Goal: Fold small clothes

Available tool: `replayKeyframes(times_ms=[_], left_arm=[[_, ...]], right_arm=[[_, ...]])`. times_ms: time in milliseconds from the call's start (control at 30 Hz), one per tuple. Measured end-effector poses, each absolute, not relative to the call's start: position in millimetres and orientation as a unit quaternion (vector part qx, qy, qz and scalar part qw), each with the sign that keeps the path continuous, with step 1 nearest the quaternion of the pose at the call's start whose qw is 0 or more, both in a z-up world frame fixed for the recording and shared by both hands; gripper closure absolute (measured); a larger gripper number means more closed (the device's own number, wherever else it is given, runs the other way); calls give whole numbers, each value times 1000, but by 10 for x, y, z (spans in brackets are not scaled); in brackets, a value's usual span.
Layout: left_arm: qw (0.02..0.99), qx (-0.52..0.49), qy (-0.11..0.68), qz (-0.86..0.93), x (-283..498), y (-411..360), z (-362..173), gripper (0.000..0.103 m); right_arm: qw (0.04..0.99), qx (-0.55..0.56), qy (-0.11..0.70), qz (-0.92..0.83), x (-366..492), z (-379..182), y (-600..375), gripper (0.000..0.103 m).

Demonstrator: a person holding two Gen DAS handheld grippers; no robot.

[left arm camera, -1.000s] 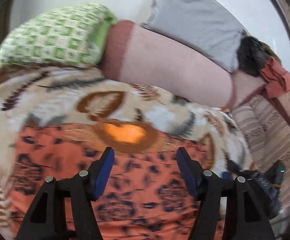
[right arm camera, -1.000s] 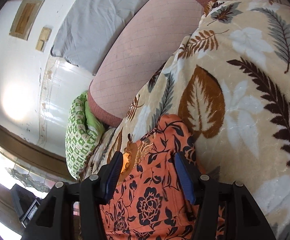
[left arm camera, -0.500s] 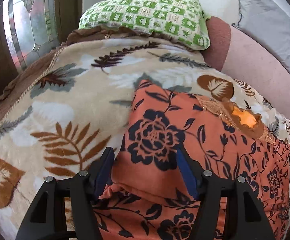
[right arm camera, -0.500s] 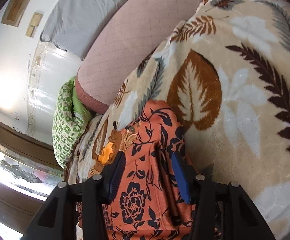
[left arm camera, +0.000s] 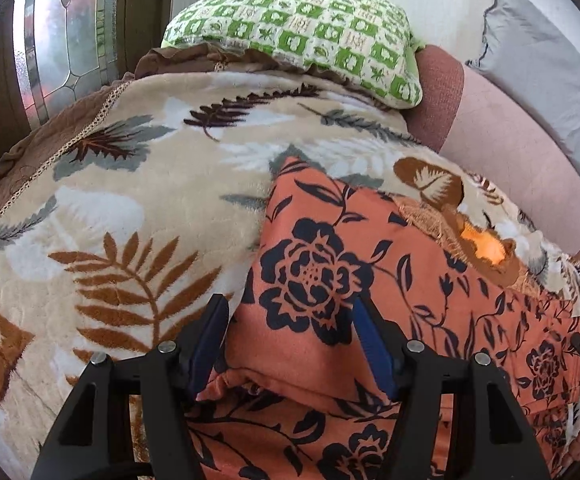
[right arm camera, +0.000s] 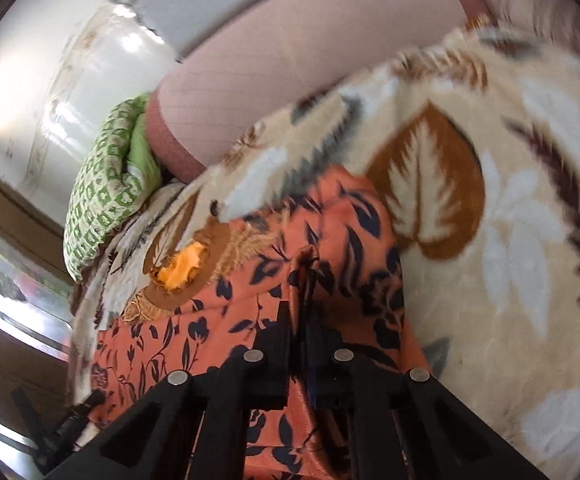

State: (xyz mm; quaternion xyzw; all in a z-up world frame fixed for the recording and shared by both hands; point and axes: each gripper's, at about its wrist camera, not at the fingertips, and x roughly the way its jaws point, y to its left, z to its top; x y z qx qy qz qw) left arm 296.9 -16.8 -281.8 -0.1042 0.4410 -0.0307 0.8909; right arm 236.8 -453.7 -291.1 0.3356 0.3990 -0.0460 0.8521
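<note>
**Left wrist and right wrist: orange garment on the leaf blanket**

Left wrist view: the left gripper [left arm camera: 290, 340] has its fingers spread wide apart, holding nothing. Between and ahead of them lies the orange garment [left arm camera: 350, 280] with its dark flower print, spread on a cream blanket [left arm camera: 130, 208] patterned with leaves. A folded edge of the garment sits just behind the fingertips, and the left blue pad [left arm camera: 210, 336] stands at the garment's left border. Farther ahead of the fingers is a green checked pillow [left arm camera: 298, 36]; ahead and to the right, a pink bolster [left arm camera: 506, 152] and a grey pillow [left arm camera: 542, 84]. At the far right edge part of the other gripper shows.

Right wrist view: the picture is blurred. The right gripper [right arm camera: 302, 312] has its fingers pressed together, pinching a ridge of the orange garment [right arm camera: 350, 232] that rises between them. The garment extends ahead and to the left of the fingers; the blanket [right arm camera: 510, 240] fills the right side. The green pillow [right arm camera: 106, 196] lies ahead to the left.
</note>
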Motion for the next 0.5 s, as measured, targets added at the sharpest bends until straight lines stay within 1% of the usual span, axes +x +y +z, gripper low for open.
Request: replayKeyframes(times_ms=[100, 233, 267, 300, 367, 433, 500], left_arm=[[895, -102, 434, -36, 2974, -205, -2813, 38], [877, -68, 474, -26, 3058, -324, -3040, 37], [875, -64, 479, -25, 3067, -333, -3077, 37], [878, -63, 474, -25, 3058, -329, -3068, 37], [877, -70, 475, -29, 3046, -297, -3026, 37], [882, -84, 462, -24, 3020, -223, -2964, 37], [892, -94, 443, -15, 3004, -161, -2881, 37]], right_arm=[[866, 322, 376, -67, 2334, -2808, -4571, 97], [849, 317, 407, -117, 2366, -3014, -4697, 97], [845, 324, 408, -118, 2350, -3043, -4737, 97], [837, 341, 413, -117, 2357, -3092, -4774, 93], [815, 373, 428, -111, 2350, -3159, -4831, 93], [806, 405, 419, -104, 2293, -3073, -4913, 93], [819, 417, 379, -106, 2180, -2908, -4978, 93]])
